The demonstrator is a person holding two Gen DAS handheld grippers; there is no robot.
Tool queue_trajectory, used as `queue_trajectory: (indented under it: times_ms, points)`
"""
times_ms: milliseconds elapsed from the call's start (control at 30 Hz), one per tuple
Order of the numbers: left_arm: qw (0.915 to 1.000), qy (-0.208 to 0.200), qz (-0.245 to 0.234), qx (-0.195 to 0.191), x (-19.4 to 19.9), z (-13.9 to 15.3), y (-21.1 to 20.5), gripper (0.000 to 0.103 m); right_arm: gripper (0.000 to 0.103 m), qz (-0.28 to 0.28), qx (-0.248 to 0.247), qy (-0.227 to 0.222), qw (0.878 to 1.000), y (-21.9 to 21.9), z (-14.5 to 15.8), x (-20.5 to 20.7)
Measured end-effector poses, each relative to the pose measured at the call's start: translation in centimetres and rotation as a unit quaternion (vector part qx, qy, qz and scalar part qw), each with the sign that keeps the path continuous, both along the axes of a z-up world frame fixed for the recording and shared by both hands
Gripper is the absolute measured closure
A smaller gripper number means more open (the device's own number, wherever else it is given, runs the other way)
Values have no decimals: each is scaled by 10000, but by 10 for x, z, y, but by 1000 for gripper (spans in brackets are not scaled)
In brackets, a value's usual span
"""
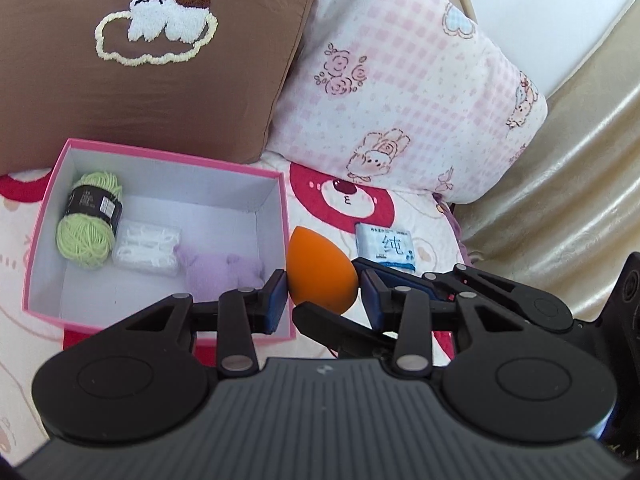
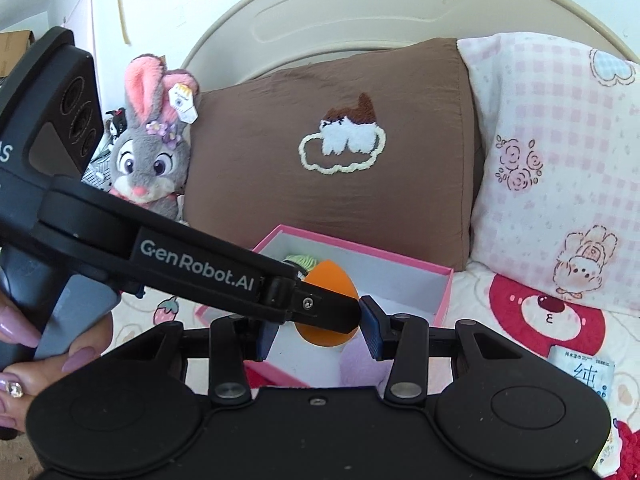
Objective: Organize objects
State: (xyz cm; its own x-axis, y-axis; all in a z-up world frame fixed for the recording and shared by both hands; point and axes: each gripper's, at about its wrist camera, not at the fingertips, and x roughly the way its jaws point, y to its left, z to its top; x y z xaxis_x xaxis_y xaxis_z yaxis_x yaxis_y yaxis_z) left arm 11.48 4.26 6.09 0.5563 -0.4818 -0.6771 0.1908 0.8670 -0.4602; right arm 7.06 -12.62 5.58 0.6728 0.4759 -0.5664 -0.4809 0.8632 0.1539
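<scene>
Both tongs, left (image 1: 324,294) and right (image 2: 316,330), clamp one orange sponge (image 1: 320,276) together, beside the pink box (image 1: 40,240) holding green yarn (image 1: 90,220).

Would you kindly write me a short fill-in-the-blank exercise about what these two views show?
1. The orange egg-shaped sponge sits between the fingers of the ___ grippers.
2. The green yarn ball lies inside the ___ cardboard box.
3. The embroidered pillow behind the box is ___.

Missing words: two; pink; brown
</scene>
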Motion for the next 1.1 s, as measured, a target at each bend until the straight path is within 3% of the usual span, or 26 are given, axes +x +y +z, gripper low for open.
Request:
queue_trajectory:
  times_ms: [500,633,867,1100]
  points:
    - [9993,249,105,-240,55,-61,20,66,54,-156,-382,393,9984,16,-46,60]
    - [9981,373,107,-484,70,-83,35,66,54,-79,-568,430,9974,27,-59,72]
    - [9941,581,47,-916,94,-113,57,65,58,-88,-402,663,9970,30,-83,96]
    - [9940,615,177,-883,106,-136,60,65,62,-13,-633,669,9958,39,-103,112]
